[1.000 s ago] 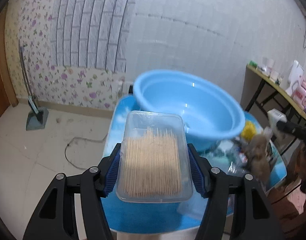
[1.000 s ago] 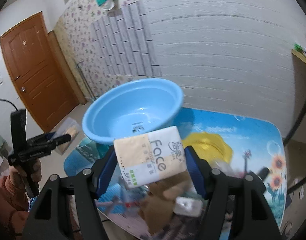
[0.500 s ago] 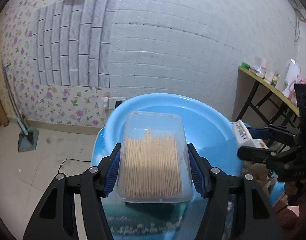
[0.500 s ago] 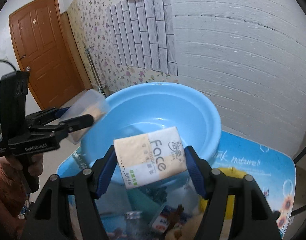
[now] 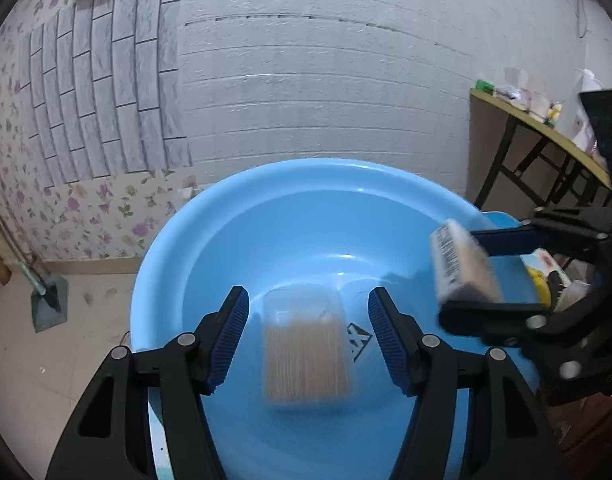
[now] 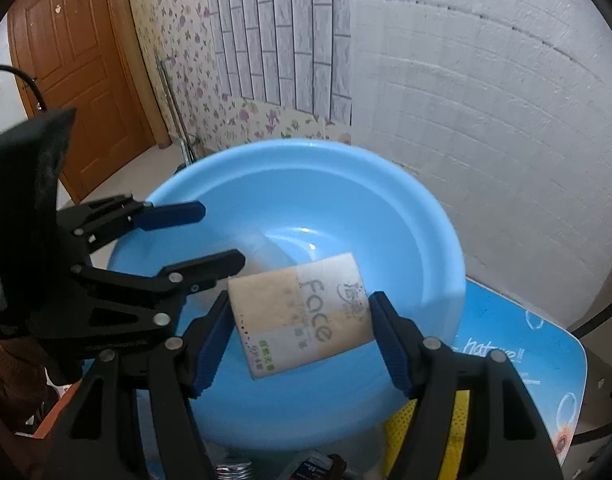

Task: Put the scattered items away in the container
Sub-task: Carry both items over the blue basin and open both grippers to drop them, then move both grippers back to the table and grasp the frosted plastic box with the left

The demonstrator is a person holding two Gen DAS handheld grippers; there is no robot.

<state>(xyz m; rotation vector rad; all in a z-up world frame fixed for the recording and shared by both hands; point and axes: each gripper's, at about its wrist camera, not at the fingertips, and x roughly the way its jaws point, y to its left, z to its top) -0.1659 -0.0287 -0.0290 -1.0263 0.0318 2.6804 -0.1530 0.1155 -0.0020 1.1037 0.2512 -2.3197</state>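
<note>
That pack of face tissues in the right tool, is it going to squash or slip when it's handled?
Probably soft: the tissue pack is wrapped paper, so the right tool may dent it. Likely light for its size. Being blocky with a smooth-looking wrapper, it should slide in the blue basin rather than roll.

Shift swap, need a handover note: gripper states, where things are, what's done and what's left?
Left gripper: open, fingers clear of the toothpick box, which shows blurred inside the blue basin.
Right gripper: shut on the tissue pack, above the basin.
Done: toothpick box in.
Left: release the tissue pack, then collect the yellow item and other clutter on the table.
</note>
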